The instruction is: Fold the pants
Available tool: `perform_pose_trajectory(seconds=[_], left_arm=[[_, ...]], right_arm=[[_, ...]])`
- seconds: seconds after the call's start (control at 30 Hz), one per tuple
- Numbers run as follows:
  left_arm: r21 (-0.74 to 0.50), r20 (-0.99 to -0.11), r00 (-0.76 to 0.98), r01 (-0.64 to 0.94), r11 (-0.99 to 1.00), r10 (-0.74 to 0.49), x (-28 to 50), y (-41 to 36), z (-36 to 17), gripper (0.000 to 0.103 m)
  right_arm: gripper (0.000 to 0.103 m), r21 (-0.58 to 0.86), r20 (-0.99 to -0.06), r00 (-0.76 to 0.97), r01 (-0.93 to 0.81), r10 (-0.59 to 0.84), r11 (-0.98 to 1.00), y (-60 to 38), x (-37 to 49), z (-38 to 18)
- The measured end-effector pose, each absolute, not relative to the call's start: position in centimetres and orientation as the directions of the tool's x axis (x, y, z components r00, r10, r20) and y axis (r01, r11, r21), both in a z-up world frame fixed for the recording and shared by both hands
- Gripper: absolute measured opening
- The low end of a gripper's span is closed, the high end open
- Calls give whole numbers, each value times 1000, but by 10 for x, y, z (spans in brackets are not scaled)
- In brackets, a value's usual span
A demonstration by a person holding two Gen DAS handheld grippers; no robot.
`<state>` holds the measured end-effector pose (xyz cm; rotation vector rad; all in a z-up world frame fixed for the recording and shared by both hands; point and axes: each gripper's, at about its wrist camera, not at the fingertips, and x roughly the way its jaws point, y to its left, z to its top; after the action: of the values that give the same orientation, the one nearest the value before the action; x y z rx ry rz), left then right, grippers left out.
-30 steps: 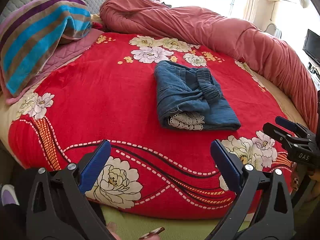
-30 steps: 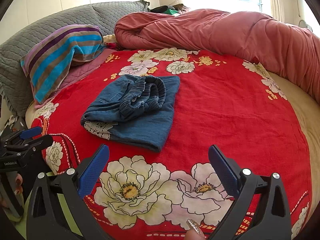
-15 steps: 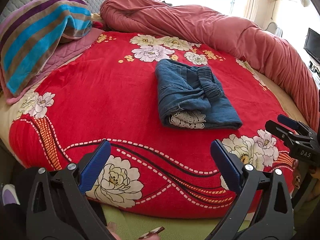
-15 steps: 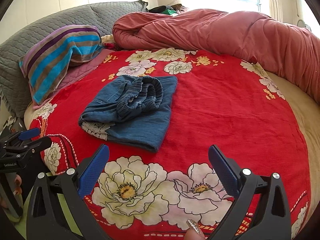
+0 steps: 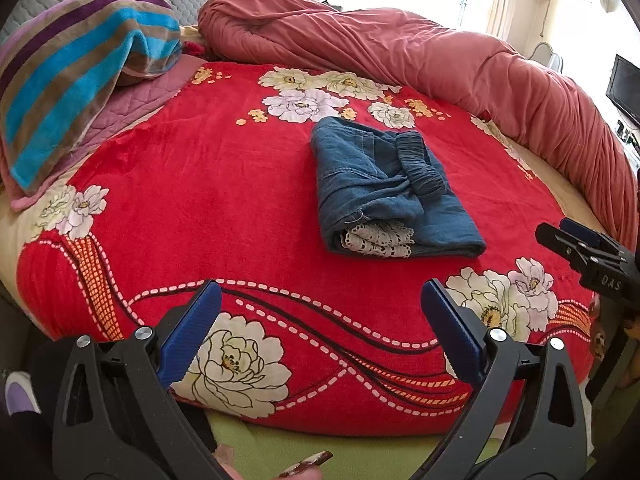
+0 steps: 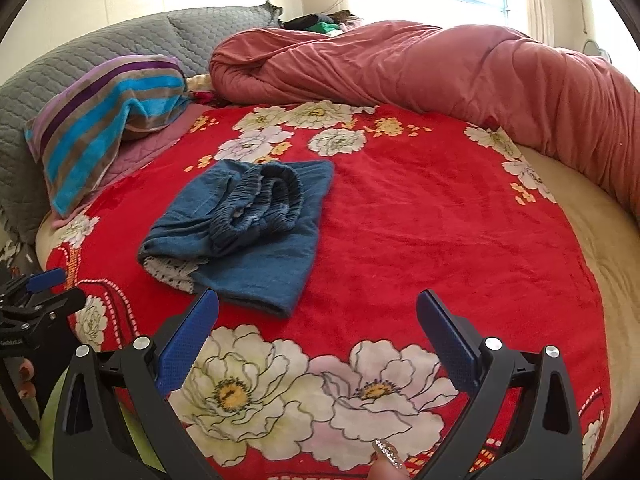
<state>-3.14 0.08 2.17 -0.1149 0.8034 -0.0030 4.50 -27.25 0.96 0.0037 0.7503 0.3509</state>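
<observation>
Left gripper (image 5: 320, 312): held wide apart, nothing gripped, low at the near edge of the bed (image 5: 168, 184).
Right gripper (image 6: 318, 324): likewise spread, empty, hovering over the white flowers of the blanket.
Pants (image 5: 384, 188): seen folded into a compact blue bundle on the blanket, waistband (image 6: 260, 200) on top, lace hem (image 5: 376, 238) tucked at the near end.
Bearing from left gripper: pants are found ahead and slightly right, well apart.
Bearing from right gripper: pants (image 6: 248, 232) are found ahead and left, the near corner just beyond the left finger.
Long axis: judged to run away from both grippers, near end to far end.
Nearer hand: right gripper is judged closer.
Progress: folding looks done, or nearly so; no cloth is touched.
Beyond: pink quilt (image 5: 420, 60) and striped towel (image 5: 76, 64), well clear of the pants.
</observation>
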Motion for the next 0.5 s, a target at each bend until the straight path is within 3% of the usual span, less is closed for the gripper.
perform_pose_trajectory(seconds=[0.23, 0.37, 0.5], left_arm=[[-66, -728, 685, -101, 993, 21, -24, 15, 20, 93], [-113, -733, 680, -136, 984, 10, -12, 42, 18, 93], [-105, -762, 642, -246, 964, 81, 19, 87, 10, 93]], right_arm=[[98, 103, -685, 690, -228, 235, 968, -290, 60, 2], [98, 99, -703, 689, -145, 172, 984, -316, 75, -7], [98, 62, -711, 702, 6, 40, 998, -365, 96, -17]])
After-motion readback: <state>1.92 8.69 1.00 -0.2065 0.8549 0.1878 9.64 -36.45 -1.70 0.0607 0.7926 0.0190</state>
